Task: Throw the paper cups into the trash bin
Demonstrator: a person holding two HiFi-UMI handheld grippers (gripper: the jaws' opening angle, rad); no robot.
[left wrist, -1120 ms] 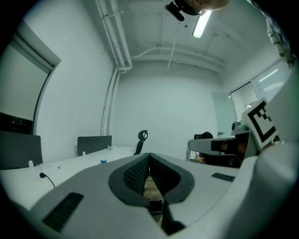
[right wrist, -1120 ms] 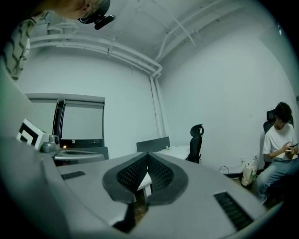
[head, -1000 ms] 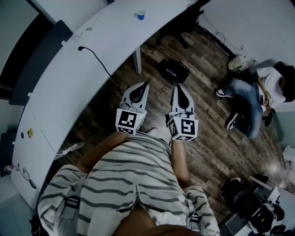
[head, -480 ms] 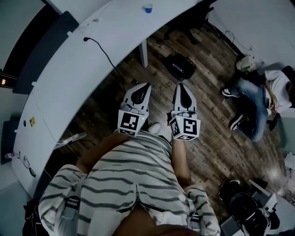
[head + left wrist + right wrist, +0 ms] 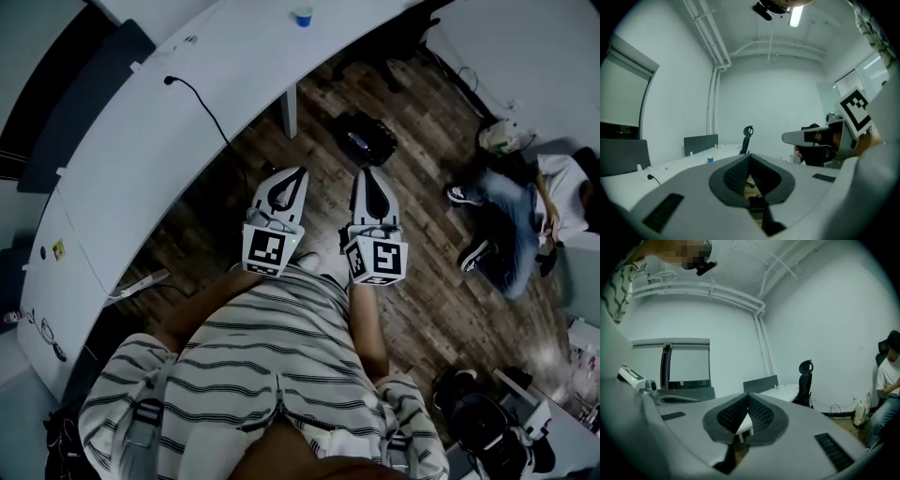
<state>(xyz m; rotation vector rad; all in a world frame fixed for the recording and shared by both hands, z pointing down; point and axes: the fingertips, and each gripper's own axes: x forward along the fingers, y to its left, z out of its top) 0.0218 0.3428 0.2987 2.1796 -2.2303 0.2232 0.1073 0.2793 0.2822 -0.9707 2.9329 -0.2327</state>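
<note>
Head view: I hold both tools side by side over the wooden floor (image 5: 441,309), just ahead of my striped shirt (image 5: 253,375), both pointing toward twelve o'clock. My left gripper (image 5: 298,172) has its jaws pressed together with nothing between them; in the left gripper view (image 5: 750,156) the dark ribbed pads meet at the tip. My right gripper (image 5: 367,174) is the same: in the right gripper view (image 5: 748,397) the tips touch and hold nothing, with only a slit behind them.

The one paper cup (image 5: 302,16) I can see is blue. It stands upright on the long white desk (image 5: 141,159) at about twelve o'clock from my left gripper, well apart from both tools, near the top edge of the head view. In the left gripper view the cup (image 5: 710,160) sits at ten o'clock from the jaw tips.

A black cable (image 5: 202,108) trails across the desk at eleven o'clock. A black bag (image 5: 367,141) lies on the floor at twelve o'clock from my right gripper. A seated person (image 5: 516,225) is at three o'clock, and a black office chair (image 5: 805,380) stands by the far wall.
</note>
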